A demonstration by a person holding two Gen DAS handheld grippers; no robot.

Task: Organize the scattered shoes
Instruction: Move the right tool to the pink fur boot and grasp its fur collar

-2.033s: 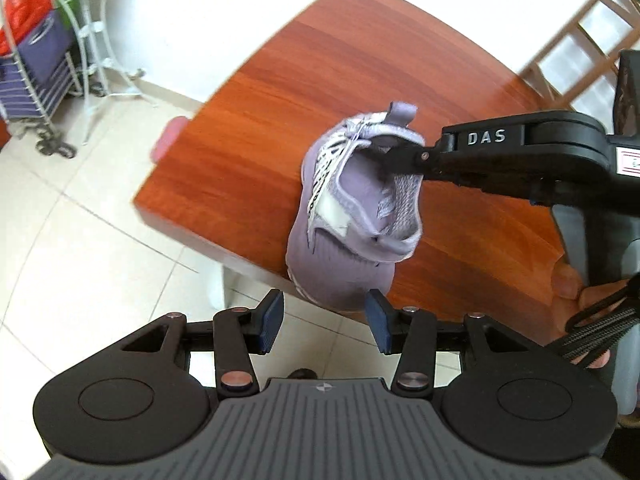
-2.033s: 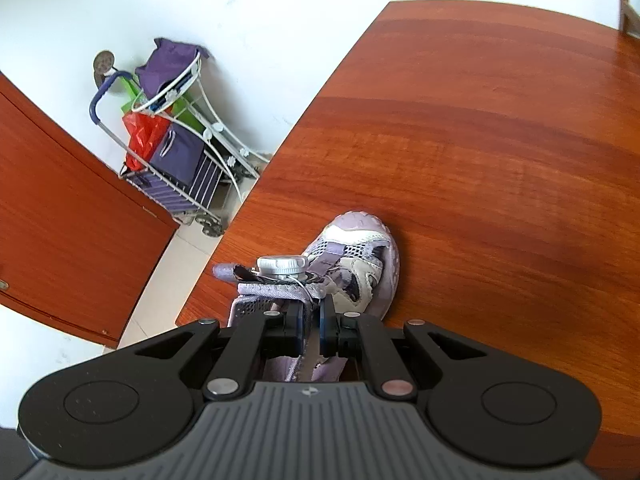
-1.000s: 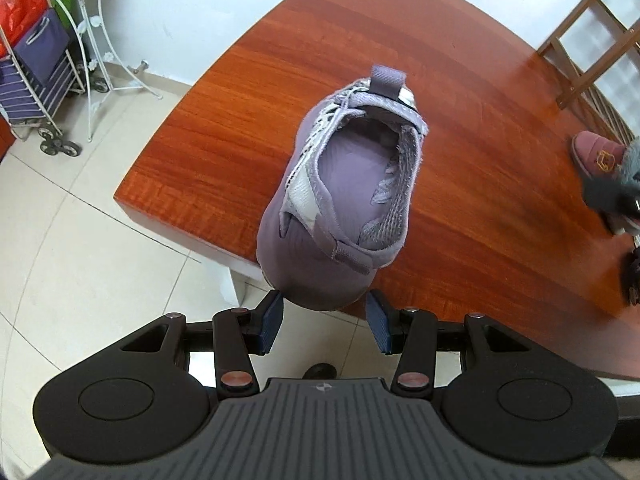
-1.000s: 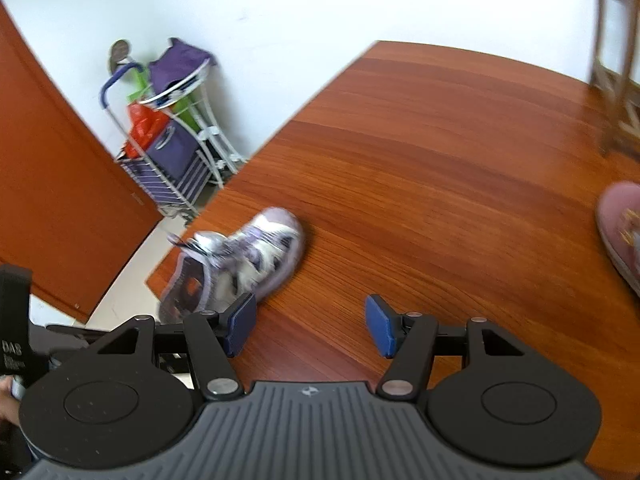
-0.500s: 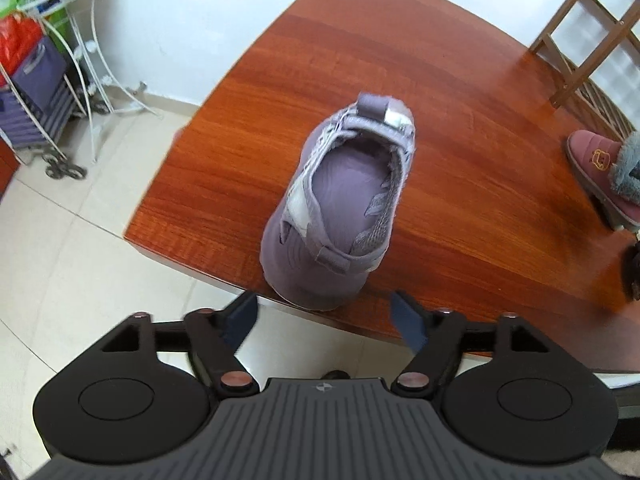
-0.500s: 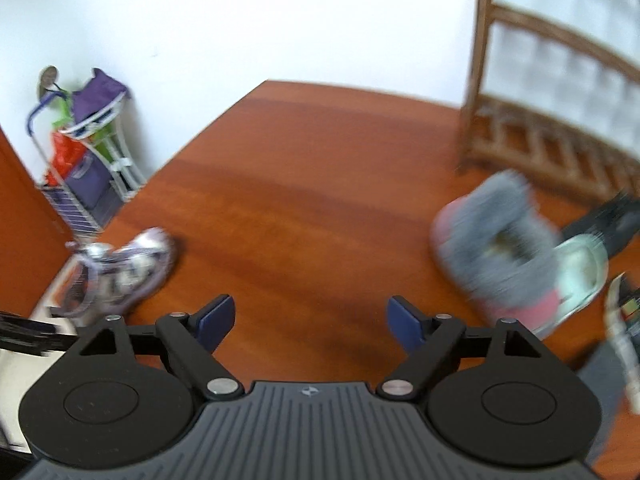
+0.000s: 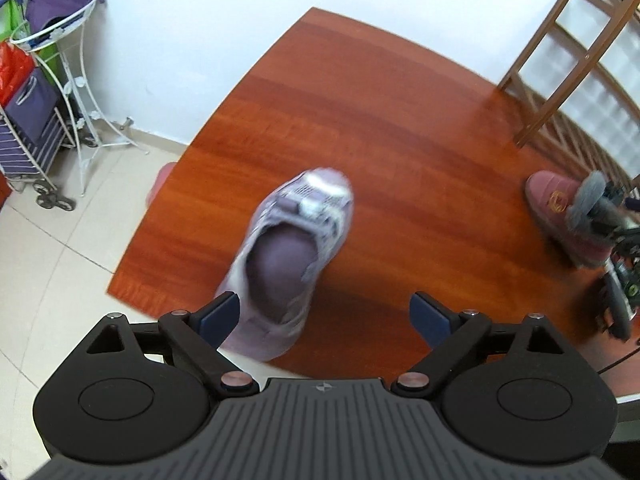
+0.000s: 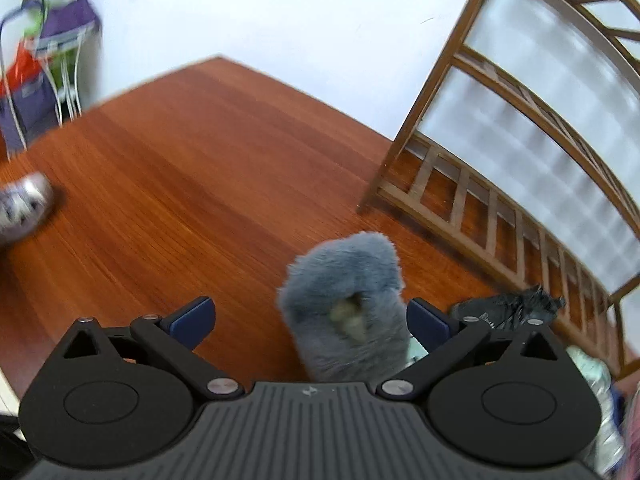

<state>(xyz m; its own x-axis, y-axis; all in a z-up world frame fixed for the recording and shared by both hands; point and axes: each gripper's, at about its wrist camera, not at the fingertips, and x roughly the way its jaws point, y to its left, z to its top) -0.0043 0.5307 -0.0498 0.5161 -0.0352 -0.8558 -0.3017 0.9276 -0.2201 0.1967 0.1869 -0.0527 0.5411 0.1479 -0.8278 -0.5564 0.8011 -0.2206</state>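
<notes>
The left tool (image 7: pixel 324 314) is spread wide and holds nothing. Just ahead of it, at 12 o'clock in the left wrist view, the purple sneaker (image 7: pixel 292 256) stands upright on the wooden surface (image 7: pixel 400 140), toe pointing away and heel at the near edge, slightly overhanging it. The left blue pad (image 7: pixel 218 314) sits just beside the heel; whether it touches cannot be told.

At 3 o'clock in the same view a pink fur-lined slipper (image 7: pixel 560 216) rests on the surface, with a tangle of dark items (image 7: pixel 620 264) beside it that are too blurred to name. A wooden rack (image 7: pixel 560 60) stands at 1 o'clock, and a shopping cart (image 7: pixel 28 120) with a white wire stand (image 7: pixel 76 80) occupies the tiled floor (image 7: pixel 52 280) at 10 o'clock.

The right tool (image 8: pixel 310 318) is likewise spread and empty. The grey fur cuff of the slipper (image 8: pixel 344 312) lies between its fingers, nearer the right pad (image 8: pixel 428 320), with a gap on the left side. A black shoe (image 8: pixel 508 308) lies at 3 o'clock near the rack (image 8: pixel 500 180), and the sneaker's toe (image 8: pixel 24 204) shows at 9 o'clock, well apart from the slipper.
</notes>
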